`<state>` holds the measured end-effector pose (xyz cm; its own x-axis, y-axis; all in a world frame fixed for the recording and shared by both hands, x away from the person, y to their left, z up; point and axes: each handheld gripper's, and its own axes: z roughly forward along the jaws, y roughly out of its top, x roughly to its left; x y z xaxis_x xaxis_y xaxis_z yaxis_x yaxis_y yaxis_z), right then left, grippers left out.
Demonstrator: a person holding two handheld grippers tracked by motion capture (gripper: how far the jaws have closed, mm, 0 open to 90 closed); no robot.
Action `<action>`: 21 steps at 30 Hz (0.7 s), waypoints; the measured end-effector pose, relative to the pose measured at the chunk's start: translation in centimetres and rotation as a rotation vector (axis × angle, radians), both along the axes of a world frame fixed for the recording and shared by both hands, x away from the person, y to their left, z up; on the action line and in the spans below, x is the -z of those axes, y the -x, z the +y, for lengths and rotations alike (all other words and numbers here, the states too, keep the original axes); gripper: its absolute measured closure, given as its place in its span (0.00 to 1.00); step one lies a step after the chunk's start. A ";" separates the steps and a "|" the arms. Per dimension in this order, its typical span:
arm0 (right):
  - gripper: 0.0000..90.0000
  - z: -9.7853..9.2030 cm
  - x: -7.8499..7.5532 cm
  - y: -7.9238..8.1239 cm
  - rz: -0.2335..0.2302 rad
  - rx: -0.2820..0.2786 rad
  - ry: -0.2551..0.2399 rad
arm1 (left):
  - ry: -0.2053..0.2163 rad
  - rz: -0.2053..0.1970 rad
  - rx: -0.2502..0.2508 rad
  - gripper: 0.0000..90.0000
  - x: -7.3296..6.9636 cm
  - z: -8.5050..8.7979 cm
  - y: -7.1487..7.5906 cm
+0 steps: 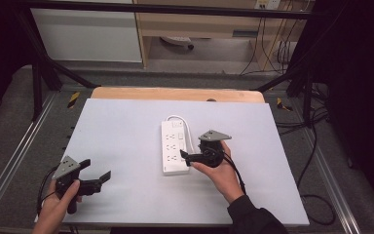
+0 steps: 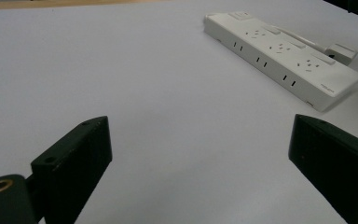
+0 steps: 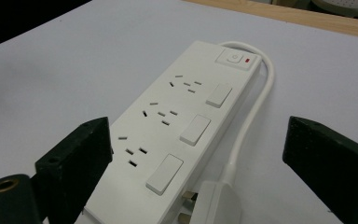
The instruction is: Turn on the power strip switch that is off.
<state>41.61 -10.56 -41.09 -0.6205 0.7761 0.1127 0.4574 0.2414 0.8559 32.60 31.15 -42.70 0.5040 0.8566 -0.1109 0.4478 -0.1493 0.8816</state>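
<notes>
A white power strip [image 1: 174, 146] with three sockets and a switch lies mid-table, its cable [image 3: 251, 112] looping round to a white plug [image 3: 214, 203] beside its near end. My right gripper [image 1: 187, 157] hovers at that near end, pointing left at the strip. Its jaws stand open [image 3: 196, 140], with the strip's near end and the plug between them and not touched. My left gripper [image 1: 96, 169] rests near the table's front left, open with nothing in it [image 2: 200, 140]. From there the power strip [image 2: 279, 51] and the plug [image 2: 341, 52] lie far off to the upper right.
The white table top [image 1: 126, 131] has a wooden strip [image 1: 175, 93] along its back edge. Black frame legs stand at both back corners. Cables run over the floor at the right [image 1: 316, 146].
</notes>
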 end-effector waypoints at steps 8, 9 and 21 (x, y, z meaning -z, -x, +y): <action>0.04 -1.1 -0.8 0.2 -0.009 -0.014 -0.019 | 0.000 -0.002 0.002 0.07 0.0 0.0 0.0; 0.04 -1.2 -0.9 0.1 -0.015 -0.013 -0.023 | 0.000 -0.002 0.001 0.07 0.0 0.0 0.0; 0.05 -3.6 -2.0 0.2 -0.089 0.061 -0.059 | 0.001 -0.001 0.003 0.07 0.0 0.0 0.0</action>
<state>41.41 -14.20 -39.11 -0.5820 0.8063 0.1058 0.3915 0.1638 0.9055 32.59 31.12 -42.71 0.5063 0.8551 -0.1112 0.4464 -0.1496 0.8823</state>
